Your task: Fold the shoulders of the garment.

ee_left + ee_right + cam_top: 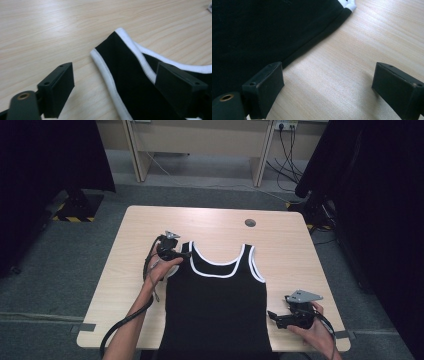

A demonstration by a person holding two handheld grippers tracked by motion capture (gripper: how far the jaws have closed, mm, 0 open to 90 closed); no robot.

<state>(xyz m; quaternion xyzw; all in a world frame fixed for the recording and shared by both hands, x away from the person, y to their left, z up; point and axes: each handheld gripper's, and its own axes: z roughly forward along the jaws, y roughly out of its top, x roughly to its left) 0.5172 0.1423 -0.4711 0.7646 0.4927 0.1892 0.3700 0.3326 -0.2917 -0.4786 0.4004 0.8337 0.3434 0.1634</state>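
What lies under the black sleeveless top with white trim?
Under the black sleeveless top lies the light wooden table. The wood beneath the fabric is covered, so anything there cannot be seen.

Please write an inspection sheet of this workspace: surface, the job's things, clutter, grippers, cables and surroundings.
Surface: light wooden table, with a round grommet.
Job's things: black tank top with white trim, lying flat, its hem over the near edge.
Clutter: nothing seen.
Grippers: left gripper open, jaws on either side of a shoulder strap; right gripper open over bare wood beside the top's side hem.
Cables: one trails from each gripper; more hang from wall sockets.
Surroundings: grey carpet, black curtains.
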